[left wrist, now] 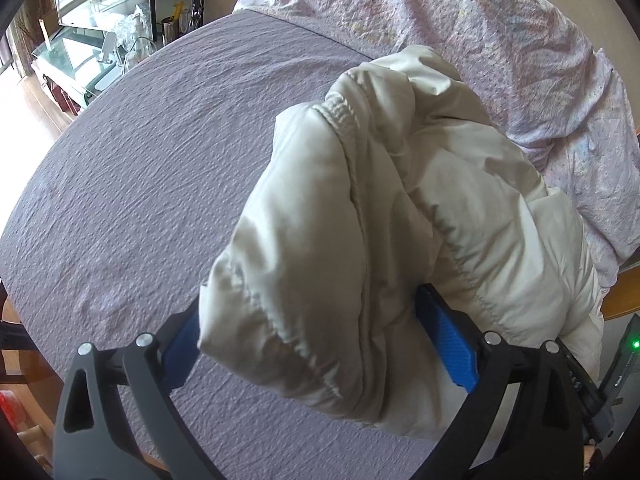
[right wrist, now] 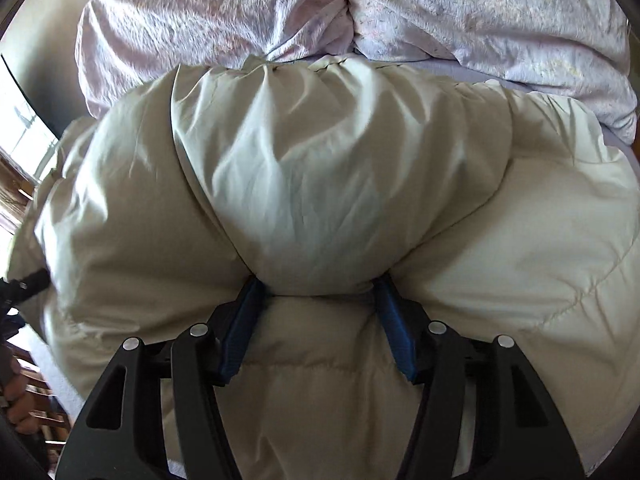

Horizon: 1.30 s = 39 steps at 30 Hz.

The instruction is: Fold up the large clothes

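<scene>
Puffy cream jacket fills the middle of the left wrist view, a quilted down piece bunched into a fat roll that runs from six o'clock up toward one o'clock, with an elastic-gathered hem or cuff curling along its lower edge. It lies on the lavender bed sheet, which spreads away to nine and ten o'clock.

And the left gripper has it: the two blue pads stand wide apart with the thick padding pressed between them, jaws spread by the bulk and gripping the jacket.

Over to the right wrist view, the jacket swells across nearly the whole frame, one rounded panel bulging at centre and more quilted panels falling off toward four and eight o'clock. The right gripper squeezes a fold of that bulge; its blue fingers dig into the fabric at six o'clock, fairly wide, holding the jacket.

Beyond the jacket, a crumpled floral duvet is heaped across twelve o'clock; the same duvet sits at one o'clock in the left view.

Further out at ten o'clock, a glass-topped table carries bottles and clutter, too small to name. At eight o'clock in the right view, what may be a bare hand shows at the rim, blurred.
</scene>
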### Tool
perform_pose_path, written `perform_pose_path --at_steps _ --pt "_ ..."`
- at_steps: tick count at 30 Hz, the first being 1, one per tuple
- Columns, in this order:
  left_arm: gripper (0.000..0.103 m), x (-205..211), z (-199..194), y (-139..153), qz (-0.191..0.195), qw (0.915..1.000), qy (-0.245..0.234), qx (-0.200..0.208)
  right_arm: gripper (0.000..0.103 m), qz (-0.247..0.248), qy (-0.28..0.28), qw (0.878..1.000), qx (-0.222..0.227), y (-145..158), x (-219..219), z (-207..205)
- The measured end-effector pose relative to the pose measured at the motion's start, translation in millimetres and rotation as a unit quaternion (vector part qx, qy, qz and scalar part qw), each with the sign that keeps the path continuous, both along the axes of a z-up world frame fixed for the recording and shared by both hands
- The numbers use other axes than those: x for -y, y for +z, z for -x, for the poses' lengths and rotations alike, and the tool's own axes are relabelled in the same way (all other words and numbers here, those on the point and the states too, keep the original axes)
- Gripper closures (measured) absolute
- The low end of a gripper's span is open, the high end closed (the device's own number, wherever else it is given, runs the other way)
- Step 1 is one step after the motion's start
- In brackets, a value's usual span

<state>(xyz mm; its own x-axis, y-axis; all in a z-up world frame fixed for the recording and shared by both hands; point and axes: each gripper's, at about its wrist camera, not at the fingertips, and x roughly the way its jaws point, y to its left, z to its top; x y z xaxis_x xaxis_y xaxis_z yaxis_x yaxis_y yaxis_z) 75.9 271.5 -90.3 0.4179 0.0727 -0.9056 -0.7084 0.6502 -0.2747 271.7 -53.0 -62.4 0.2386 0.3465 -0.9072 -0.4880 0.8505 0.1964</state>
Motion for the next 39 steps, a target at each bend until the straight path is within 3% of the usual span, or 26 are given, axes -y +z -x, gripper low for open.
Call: perform_pose_path --at_steps 15,21,23,25,30,39 --pt "0.005 -4 -22 -13 0.041 0.9985 0.028 0.02 0.043 -0.005 -0.004 1.0 -0.007 -4 0 -1" --pt "0.042 2 -22 -4 0.042 0.9975 0.03 0.05 0.043 -0.01 -0.003 1.0 -0.008 -4 0 0" --pt "0.058 2 -20 2 0.04 0.997 0.031 0.058 0.043 -0.011 -0.002 1.0 -0.008 -4 0 0" --pt "0.066 3 -18 12 0.039 0.9966 0.029 0.067 0.043 -0.012 -0.002 1.0 -0.008 -4 0 0" --pt "0.073 12 -20 43 0.028 0.9948 0.019 0.096 0.043 -0.016 0.0 1.0 -0.01 -4 0 -1" --pt "0.074 60 -34 107 0.017 0.985 -0.034 0.169 0.042 -0.034 0.007 0.999 -0.018 -3 5 -6"
